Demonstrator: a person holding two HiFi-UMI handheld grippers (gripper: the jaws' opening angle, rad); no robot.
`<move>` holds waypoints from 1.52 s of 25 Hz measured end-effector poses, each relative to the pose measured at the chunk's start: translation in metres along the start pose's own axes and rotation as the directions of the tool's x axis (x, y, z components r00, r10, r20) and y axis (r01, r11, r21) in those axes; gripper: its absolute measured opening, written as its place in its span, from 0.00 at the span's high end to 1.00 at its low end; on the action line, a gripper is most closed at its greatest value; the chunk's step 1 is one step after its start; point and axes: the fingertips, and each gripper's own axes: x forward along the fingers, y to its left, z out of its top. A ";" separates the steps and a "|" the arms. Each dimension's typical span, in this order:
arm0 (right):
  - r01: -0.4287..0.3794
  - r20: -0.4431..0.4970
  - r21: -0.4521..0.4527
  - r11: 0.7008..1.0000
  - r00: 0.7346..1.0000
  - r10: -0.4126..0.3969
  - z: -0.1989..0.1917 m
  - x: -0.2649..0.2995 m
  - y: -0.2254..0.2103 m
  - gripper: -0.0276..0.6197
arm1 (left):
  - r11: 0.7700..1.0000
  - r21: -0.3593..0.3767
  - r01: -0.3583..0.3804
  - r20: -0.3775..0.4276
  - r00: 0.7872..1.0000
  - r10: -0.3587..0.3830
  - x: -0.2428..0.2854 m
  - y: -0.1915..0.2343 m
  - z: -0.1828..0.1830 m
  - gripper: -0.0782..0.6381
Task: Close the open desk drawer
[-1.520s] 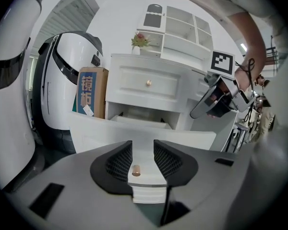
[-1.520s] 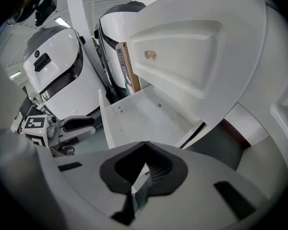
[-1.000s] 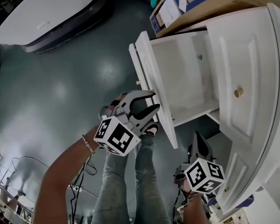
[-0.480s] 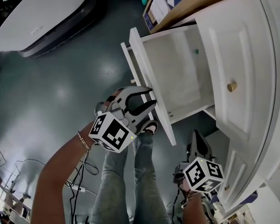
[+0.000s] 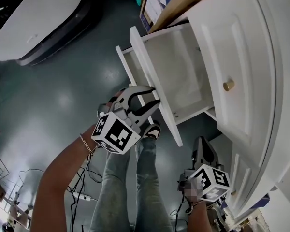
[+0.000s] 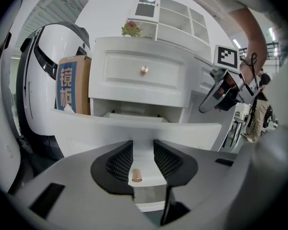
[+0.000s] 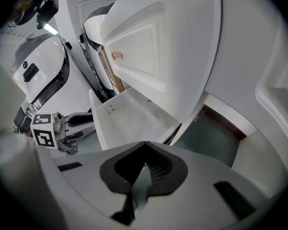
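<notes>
The white desk [image 5: 261, 81] has its lower drawer [image 5: 181, 76] pulled out, and nothing lies inside that I can see. My left gripper [image 5: 153, 96] is open at the drawer's front panel [image 6: 134, 128]. In the left gripper view its jaws [image 6: 143, 145] stand either side of the small brass knob [image 6: 137, 175] without closing on it. My right gripper [image 5: 203, 144] hangs lower right, beside the desk's lower door, jaws together and holding nothing [image 7: 145, 145]. The open drawer [image 7: 129, 114] also shows in the right gripper view.
Above the open drawer is a closed drawer with a brass knob [image 5: 228, 85]. A cardboard box [image 5: 159, 4] stands against the desk's side. A large white machine [image 5: 34, 23] sits on the grey floor to the left. The person's legs [image 5: 135, 178] are below the drawer.
The view has drifted, so the desk and drawer sit further left and up in the picture. My left gripper has stayed at the drawer front. The right gripper has barely moved.
</notes>
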 end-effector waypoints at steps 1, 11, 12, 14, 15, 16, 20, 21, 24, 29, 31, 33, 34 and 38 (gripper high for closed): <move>0.001 0.001 0.003 1.000 1.000 -0.001 0.000 -0.001 -0.002 0.95 | 1.000 0.002 0.002 -0.002 1.000 -0.002 0.002 0.000 0.001 0.70; 0.008 0.001 0.032 0.999 1.000 -0.008 0.006 0.000 -0.015 0.95 | 1.000 0.014 0.009 -0.002 1.000 -0.009 0.029 0.002 0.016 0.70; 0.009 0.000 0.032 0.999 1.000 -0.009 0.007 0.000 -0.016 0.95 | 1.000 0.012 0.007 0.000 1.000 -0.007 0.032 0.002 0.017 0.70; 0.008 -0.005 0.031 0.999 1.000 -0.008 0.008 0.001 -0.017 0.95 | 1.000 0.006 0.003 0.005 1.000 -0.003 0.037 0.003 0.020 0.70; 0.006 -0.009 0.030 1.000 1.000 -0.006 0.007 0.001 -0.018 0.95 | 1.000 0.004 0.001 0.006 1.000 -0.001 0.040 0.003 0.022 0.70; 0.005 -0.012 0.029 1.000 1.000 -0.004 0.008 0.001 -0.018 0.95 | 1.000 0.002 -0.001 0.007 1.000 0.001 0.043 0.003 0.023 0.70; -0.005 -0.017 0.022 1.000 1.000 0.005 0.011 0.002 -0.019 0.95 | 1.000 -0.002 -0.003 0.010 1.000 0.003 0.055 0.004 0.029 0.70; -0.006 -0.018 0.021 1.000 1.000 0.006 0.011 0.002 -0.020 0.95 | 1.000 -0.004 -0.004 0.012 1.000 0.004 0.058 0.004 0.030 0.70; -0.006 -0.019 0.022 1.000 1.000 0.007 0.012 0.002 -0.024 0.95 | 1.000 -0.013 -0.010 0.020 1.000 0.010 0.065 0.004 0.034 0.70; -0.004 -0.020 0.022 1.000 1.000 0.004 0.015 0.002 -0.033 0.95 | 1.000 -0.017 -0.021 0.033 0.999 0.022 0.079 0.005 0.042 0.70; -0.001 -0.021 0.023 1.000 1.000 0.002 0.015 0.002 -0.037 0.95 | 0.999 -0.019 -0.027 0.038 0.999 0.028 0.085 0.007 0.046 0.70; -0.001 -0.027 0.025 1.000 1.000 0.001 0.013 0.002 -0.040 0.95 | 0.999 -0.024 -0.033 0.045 0.998 0.034 0.091 0.007 0.049 0.70; -0.002 -0.031 0.027 1.000 1.000 0.003 0.012 0.001 -0.041 0.95 | 0.999 -0.027 -0.035 0.047 0.998 0.036 0.093 0.007 0.050 0.70; -0.010 -0.045 0.034 0.999 0.999 0.011 0.006 0.001 -0.042 0.95 | 0.999 -0.038 -0.033 0.052 0.998 0.035 0.100 0.007 0.052 0.70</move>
